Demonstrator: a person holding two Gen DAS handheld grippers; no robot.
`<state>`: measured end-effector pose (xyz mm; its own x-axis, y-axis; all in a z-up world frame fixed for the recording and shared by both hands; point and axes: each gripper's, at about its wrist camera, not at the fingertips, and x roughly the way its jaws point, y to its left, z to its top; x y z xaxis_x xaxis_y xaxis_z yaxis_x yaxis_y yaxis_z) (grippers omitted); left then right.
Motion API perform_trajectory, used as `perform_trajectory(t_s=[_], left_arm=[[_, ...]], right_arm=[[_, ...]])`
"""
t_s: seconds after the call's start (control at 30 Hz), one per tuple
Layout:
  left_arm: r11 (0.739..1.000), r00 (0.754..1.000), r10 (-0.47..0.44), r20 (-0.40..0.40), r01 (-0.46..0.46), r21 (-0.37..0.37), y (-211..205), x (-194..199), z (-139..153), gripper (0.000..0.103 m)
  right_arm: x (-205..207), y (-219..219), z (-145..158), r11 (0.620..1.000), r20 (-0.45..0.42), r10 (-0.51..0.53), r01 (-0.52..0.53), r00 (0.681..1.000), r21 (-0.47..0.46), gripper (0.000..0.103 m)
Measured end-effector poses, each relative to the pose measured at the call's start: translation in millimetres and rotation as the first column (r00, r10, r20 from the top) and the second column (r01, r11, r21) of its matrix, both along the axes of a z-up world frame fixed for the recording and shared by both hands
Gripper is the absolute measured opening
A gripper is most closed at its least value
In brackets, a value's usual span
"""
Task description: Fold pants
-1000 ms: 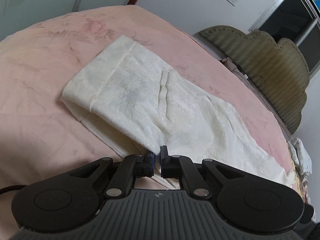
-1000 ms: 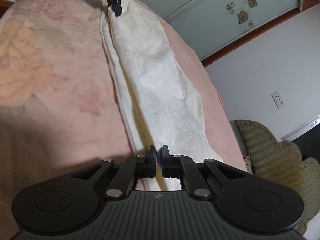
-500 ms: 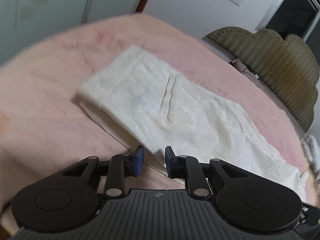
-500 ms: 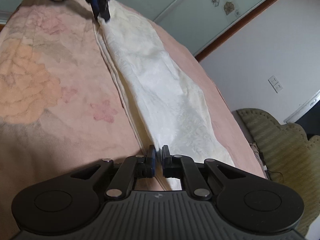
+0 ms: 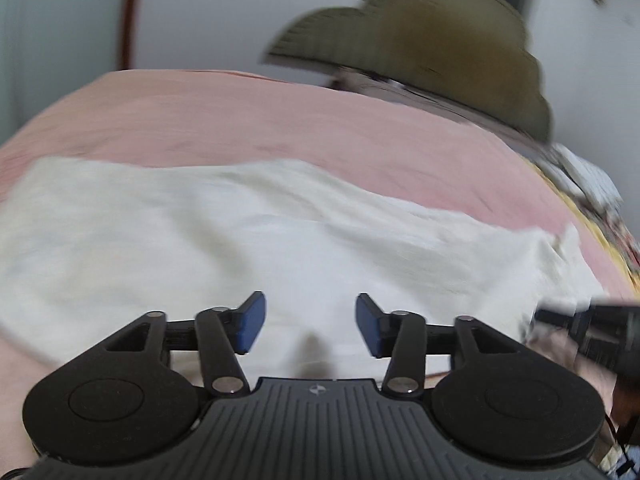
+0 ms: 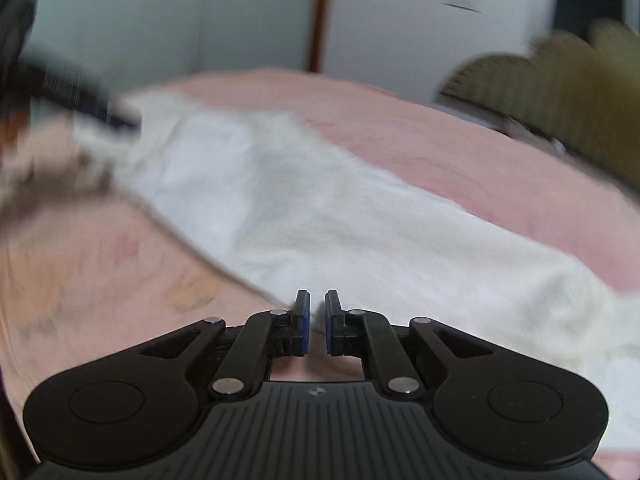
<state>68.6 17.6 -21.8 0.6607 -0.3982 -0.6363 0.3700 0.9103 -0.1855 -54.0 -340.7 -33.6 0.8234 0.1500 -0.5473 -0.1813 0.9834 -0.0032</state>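
The cream pants point(image 5: 248, 240) lie folded lengthwise in a long strip across the pink bedspread point(image 5: 280, 120); they also show in the right wrist view point(image 6: 320, 216). My left gripper point(image 5: 307, 322) hangs over the pants with its blue pads wide apart and nothing between them. My right gripper point(image 6: 317, 320) is over the near edge of the pants, its pads a narrow gap apart, with no cloth between them. Both views are motion-blurred. The other gripper shows as a dark blur at the far right of the left view point(image 5: 592, 328) and the top left of the right view point(image 6: 60, 80).
An olive scalloped headboard point(image 5: 432, 52) stands behind the bed, also in the right wrist view point(image 6: 560, 100). White walls and glass closet doors point(image 6: 160, 20) lie beyond. Clutter sits at the bed's far right edge point(image 5: 584, 184).
My left gripper has let go of the pants and opened wide. My right gripper has let go and parted slightly. Both cameras have swung fast and now face across the strip.
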Motion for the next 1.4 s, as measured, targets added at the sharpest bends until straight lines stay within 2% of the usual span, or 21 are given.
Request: perform_trajectory(t_s=[0.07, 0.1, 0.13, 0.2, 0.23, 0.27, 0.3, 0.33, 0.43, 0.53, 0.7, 0.8, 0.9, 0.93, 1.0, 1.03, 1.1, 1.17, 1.23, 1.33, 1.4], left_arm=[[0.998, 0.998, -0.054, 0.019, 0.054, 0.013, -25, -1, -7, 0.064], [0.996, 0.996, -0.083, 0.039, 0.082, 0.028, -38, -2, -10, 0.066], [0.993, 0.992, -0.109, 0.061, 0.106, 0.054, -50, -4, -13, 0.067], [0.981, 0.981, -0.158, 0.112, 0.143, 0.131, -76, -11, -20, 0.069], [0.973, 0.975, -0.181, 0.13, 0.159, 0.169, -88, -13, -23, 0.069], [0.963, 0.969, -0.206, 0.138, 0.176, 0.206, -100, -15, -27, 0.069], [0.951, 0.963, -0.231, 0.136, 0.195, 0.239, -109, -16, -30, 0.069], [0.94, 0.958, -0.256, 0.132, 0.215, 0.265, -117, -16, -34, 0.069], [0.911, 0.94, -0.309, 0.145, 0.249, 0.328, -137, -19, -46, 0.07], [0.894, 0.928, -0.328, 0.178, 0.245, 0.374, -142, -24, -53, 0.074], [0.907, 0.927, -0.307, 0.215, 0.217, 0.361, -139, -26, -58, 0.084], [0.922, 0.932, -0.282, 0.228, 0.197, 0.334, -136, -25, -60, 0.088], [0.93, 0.934, -0.264, 0.241, 0.18, 0.32, -132, -25, -62, 0.093], [0.932, 0.936, -0.259, 0.238, 0.178, 0.315, -132, -24, -62, 0.094], [0.939, 0.944, -0.245, 0.221, 0.174, 0.297, -129, -20, -63, 0.098], [0.944, 0.949, -0.235, 0.209, 0.171, 0.283, -127, -17, -63, 0.1], [0.953, 0.96, -0.214, 0.181, 0.165, 0.253, -123, -12, -64, 0.103], [0.96, 0.966, -0.204, 0.161, 0.165, 0.228, -120, -9, -65, 0.103], [0.96, 0.966, -0.203, 0.159, 0.165, 0.225, -120, -9, -65, 0.103], [0.96, 0.966, -0.203, 0.162, 0.163, 0.229, -121, -10, -65, 0.103], [0.96, 0.966, -0.202, 0.162, 0.163, 0.228, -121, -10, -65, 0.103]], right_arm=[[-5, -42, 8, 0.978, 0.019, -0.153, 0.148, 0.988, 0.146, 0.008], [-7, -67, 11, 0.945, 0.016, -0.24, 0.23, 0.971, 0.233, 0.008], [-11, -94, 11, 0.891, 0.002, -0.333, 0.314, 0.943, 0.329, 0.009], [-18, -142, 5, 0.752, -0.057, -0.469, 0.433, 0.881, 0.497, 0.009], [-21, -164, -2, 0.669, -0.098, -0.515, 0.471, 0.852, 0.575, 0.009], [-22, -179, -8, 0.609, -0.13, -0.54, 0.493, 0.831, 0.622, 0.009], [-22, -190, -13, 0.562, -0.158, -0.555, 0.508, 0.817, 0.652, 0.009], [-21, -197, -17, 0.538, -0.175, -0.557, 0.513, 0.812, 0.668, 0.009], [-15, -208, -28, 0.493, -0.227, -0.544, 0.526, 0.808, 0.693, 0.009], [-13, -216, -36, 0.439, -0.289, -0.554, 0.569, 0.781, 0.695, 0.01], [-17, -221, -46, 0.388, -0.3, -0.551, 0.558, 0.778, 0.734, 0.01], [-18, -222, -47, 0.378, -0.295, -0.55, 0.548, 0.781, 0.746, 0.014], [-18, -221, -47, 0.38, -0.263, -0.54, 0.51, 0.8, 0.772, 0.033], [-18, -220, -46, 0.382, -0.249, -0.536, 0.495, 0.807, 0.78, 0.045], [-19, -216, -41, 0.402, -0.21, -0.532, 0.463, 0.82, 0.79, 0.061], [-18, -214, -39, 0.414, -0.201, -0.533, 0.461, 0.822, 0.785, 0.065], [-15, -214, -38, 0.421, -0.203, -0.532, 0.465, 0.822, 0.779, 0.065], [-13, -219, -42, 0.387, -0.202, -0.533, 0.449, 0.822, 0.805, 0.065], [-15, -225, -49, 0.334, -0.2, -0.549, 0.433, 0.812, 0.837, 0.065], [-19, -230, -53, 0.242, -0.219, -0.596, 0.434, 0.772, 0.868, 0.065], [-19, -230, -55, 0.217, -0.221, -0.6, 0.422, 0.769, 0.88, 0.065]])
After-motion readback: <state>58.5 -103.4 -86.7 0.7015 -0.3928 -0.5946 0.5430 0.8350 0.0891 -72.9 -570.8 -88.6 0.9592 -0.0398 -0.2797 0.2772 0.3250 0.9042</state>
